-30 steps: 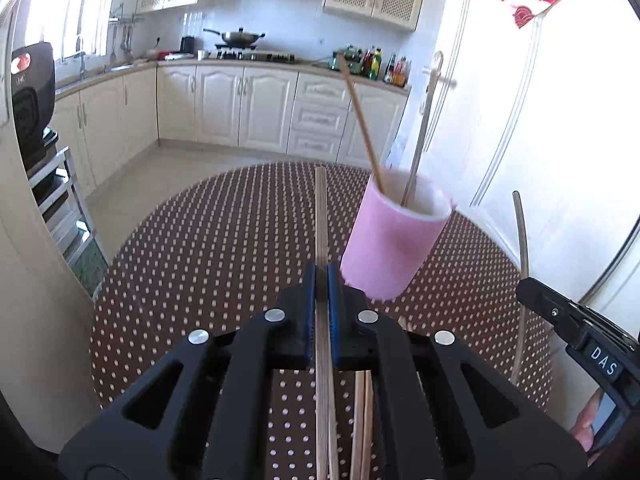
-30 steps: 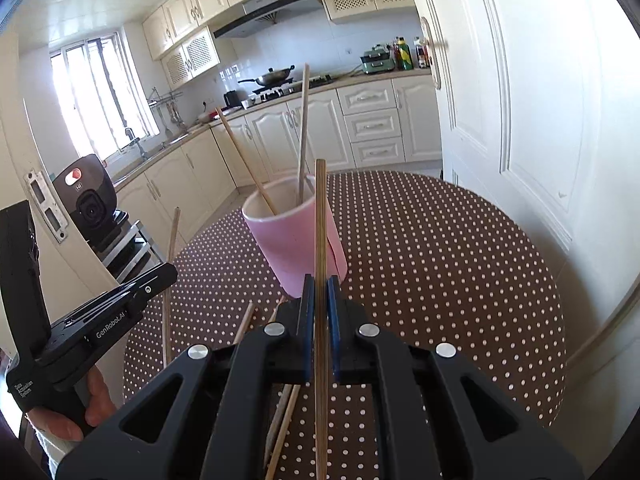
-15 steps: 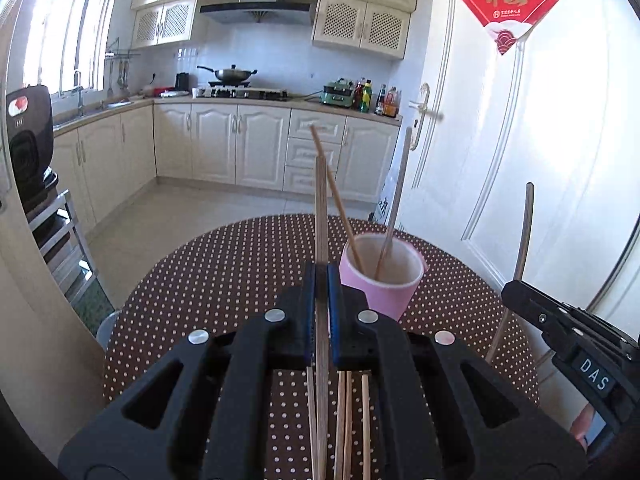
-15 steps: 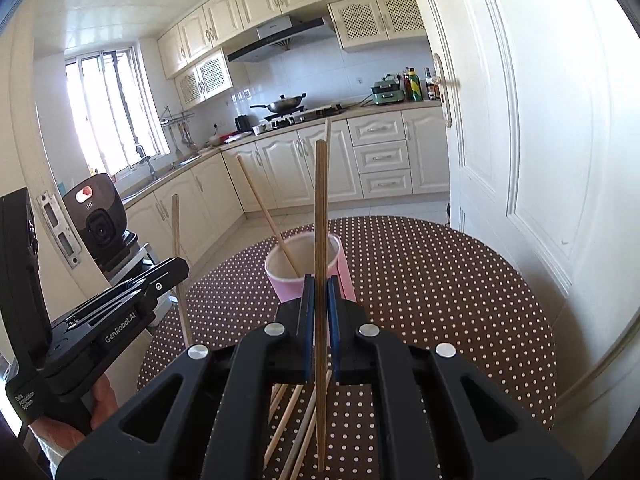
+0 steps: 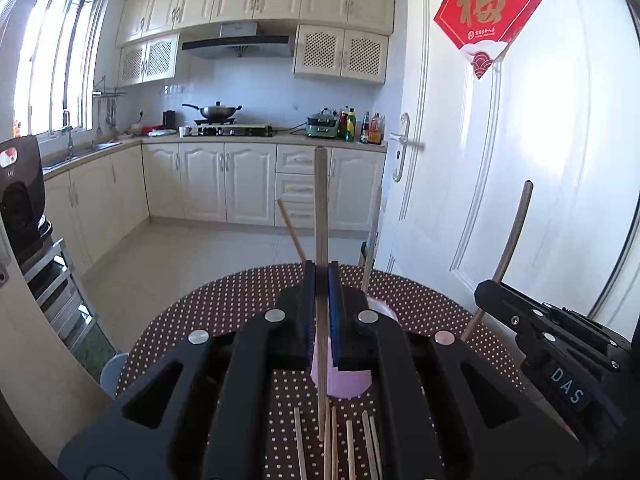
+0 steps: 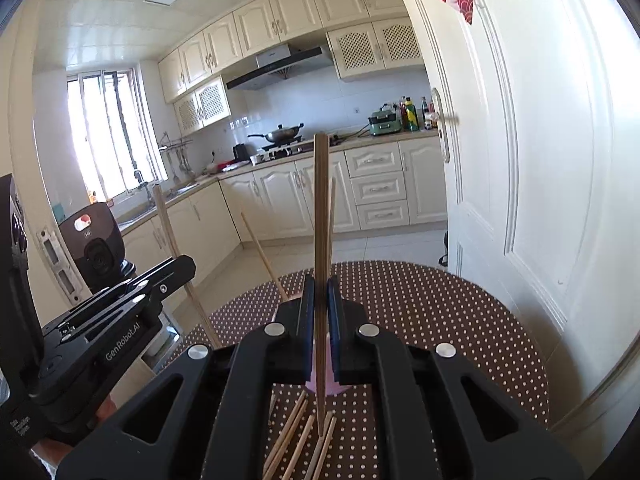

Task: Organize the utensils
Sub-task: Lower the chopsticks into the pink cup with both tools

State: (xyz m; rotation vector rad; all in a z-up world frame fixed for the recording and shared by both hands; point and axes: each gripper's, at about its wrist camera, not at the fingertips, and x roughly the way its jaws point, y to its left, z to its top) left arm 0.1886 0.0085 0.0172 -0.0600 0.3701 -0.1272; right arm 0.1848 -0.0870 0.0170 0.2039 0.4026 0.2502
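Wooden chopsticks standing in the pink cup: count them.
2: one thin wooden chopstick leans left, the other stands right of it; the pink cup's inside is hidden.

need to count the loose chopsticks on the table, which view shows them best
The left wrist view: the loose chopsticks lie fanned apart on the dotted table, framed between the gripper's arms. In the right wrist view the chopsticks slant and overlap, partly hidden by the gripper body, so counting is harder.
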